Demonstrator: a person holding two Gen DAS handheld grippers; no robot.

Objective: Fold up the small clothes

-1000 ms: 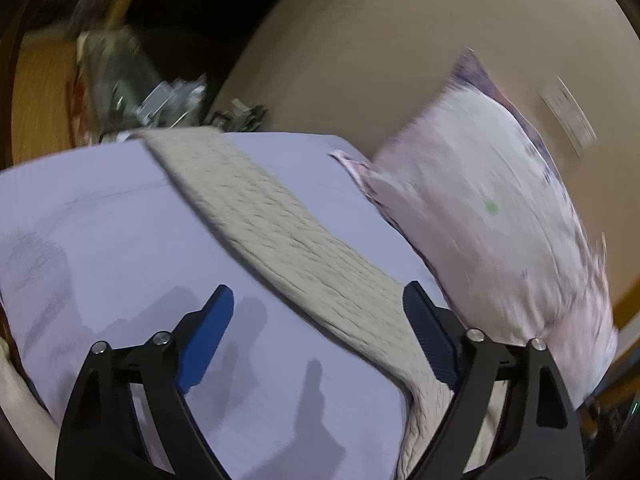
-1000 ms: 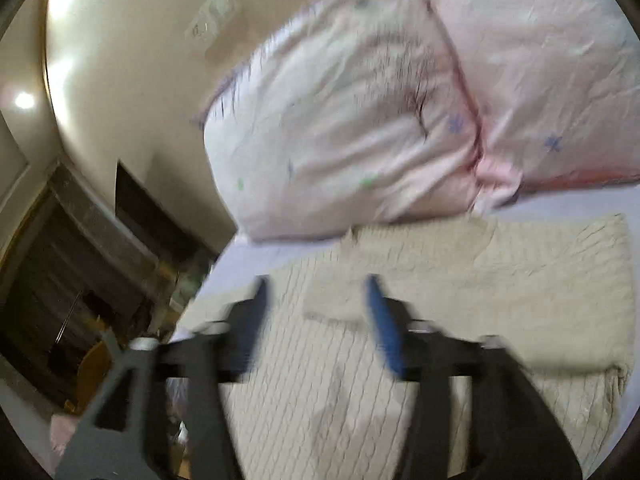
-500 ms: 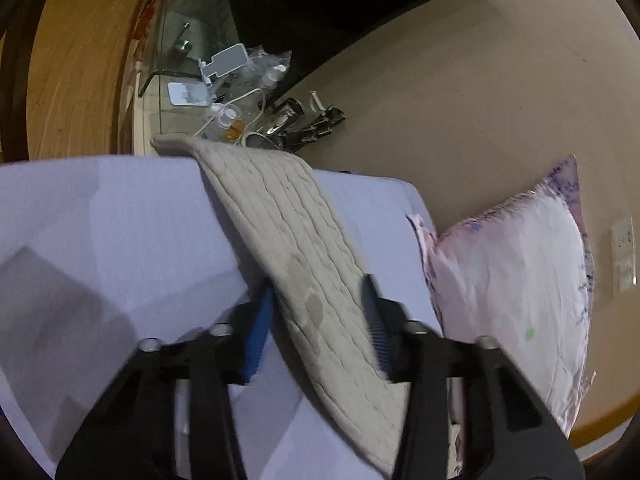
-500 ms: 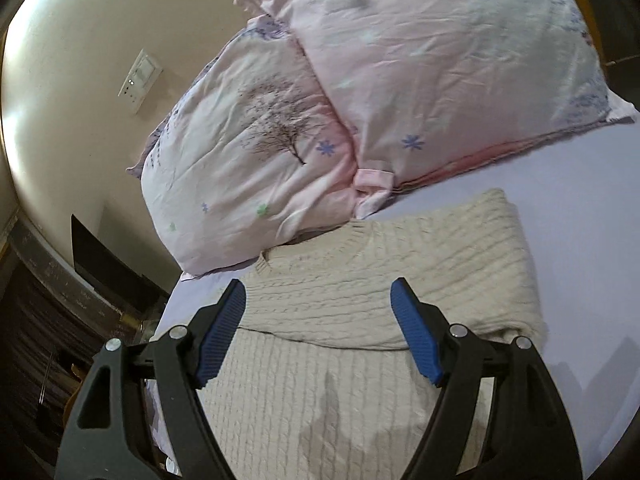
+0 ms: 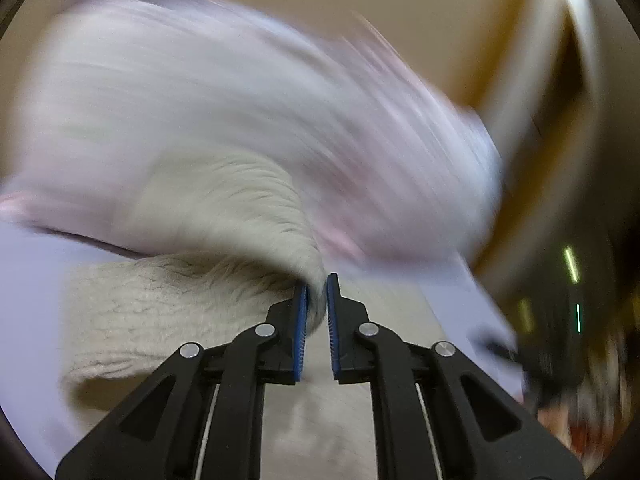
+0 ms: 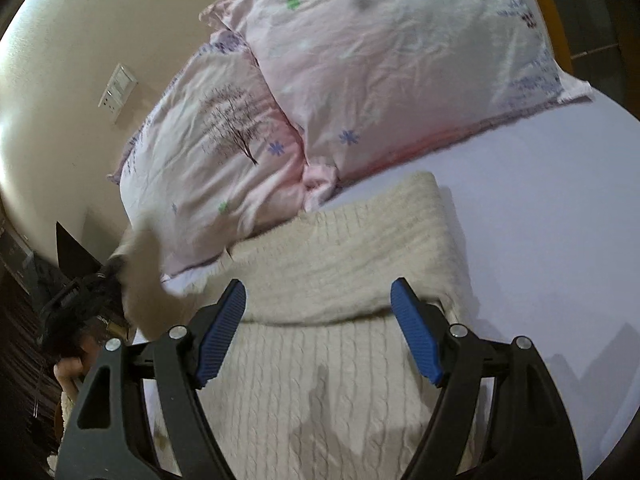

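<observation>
A cream cable-knit sweater (image 6: 340, 320) lies on a lavender bed sheet (image 6: 540, 240), its top part folded over. My right gripper (image 6: 318, 312) is open and empty, hovering just above the folded edge. My left gripper (image 5: 316, 300) is shut on a lifted edge of the sweater (image 5: 224, 232), holding it up off the sheet; this view is badly blurred by motion. In the right wrist view the left gripper (image 6: 80, 300) appears at the far left, with lifted sweater fabric (image 6: 140, 264) beside it.
Two pink floral pillows (image 6: 360, 80) lean against the beige wall behind the sweater. A wall switch (image 6: 118, 92) is on the wall. Dark furniture (image 6: 24, 320) stands left of the bed. Bare sheet lies to the right.
My left gripper closed on the sweater edge and swung it up and across fast. My right gripper stayed open and moved slightly closer over the fold.
</observation>
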